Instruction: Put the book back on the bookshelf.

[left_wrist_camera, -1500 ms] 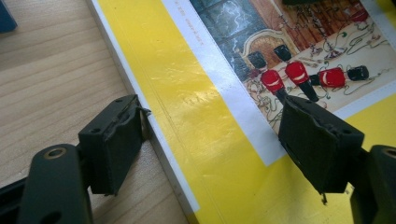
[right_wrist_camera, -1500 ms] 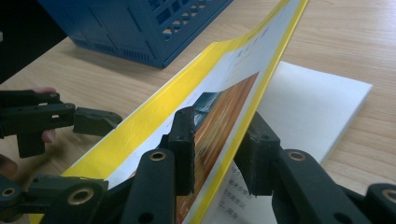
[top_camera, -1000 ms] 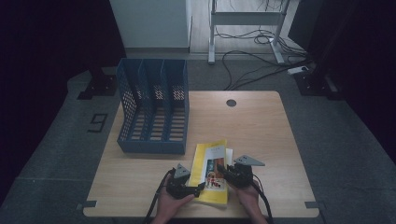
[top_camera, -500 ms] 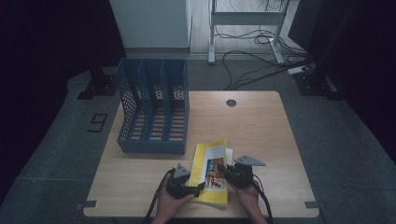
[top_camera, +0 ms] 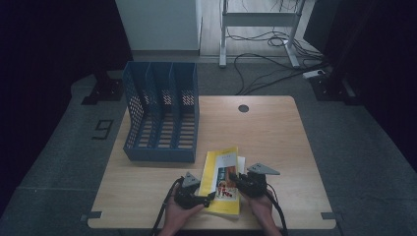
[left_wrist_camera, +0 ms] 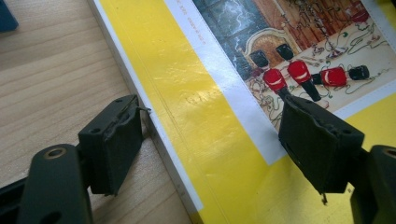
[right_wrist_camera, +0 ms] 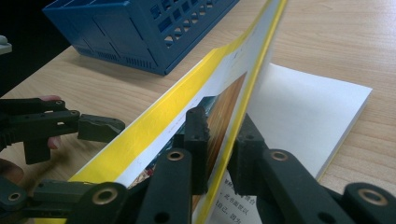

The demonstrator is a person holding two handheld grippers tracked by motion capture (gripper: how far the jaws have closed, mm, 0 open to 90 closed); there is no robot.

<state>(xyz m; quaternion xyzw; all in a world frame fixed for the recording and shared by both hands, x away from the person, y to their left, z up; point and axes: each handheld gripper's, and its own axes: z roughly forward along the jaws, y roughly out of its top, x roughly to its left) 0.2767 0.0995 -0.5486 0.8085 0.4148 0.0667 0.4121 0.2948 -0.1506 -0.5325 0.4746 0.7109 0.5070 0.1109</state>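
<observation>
A yellow picture book [top_camera: 222, 173] lies near the table's front edge. My right gripper [top_camera: 236, 181] is shut on its front cover [right_wrist_camera: 187, 105] and holds the cover's edge tilted up off the white pages [right_wrist_camera: 308, 107]. My left gripper [top_camera: 208, 196] stands open at the spine side of the book [left_wrist_camera: 196, 102]. One of its fingers [left_wrist_camera: 114, 140] rests on the wood against the book's edge, and the other hangs over the cover picture. From the right gripper view, a left gripper finger [right_wrist_camera: 100, 127] shows beside the raised cover.
A blue three-slot file rack [top_camera: 162, 118] lies on the wooden table [top_camera: 275, 137] behind and left of the book; its corner [right_wrist_camera: 140, 28] is close by. A round cable hole [top_camera: 243, 108] sits at the table's far edge. Bare wood lies to the right.
</observation>
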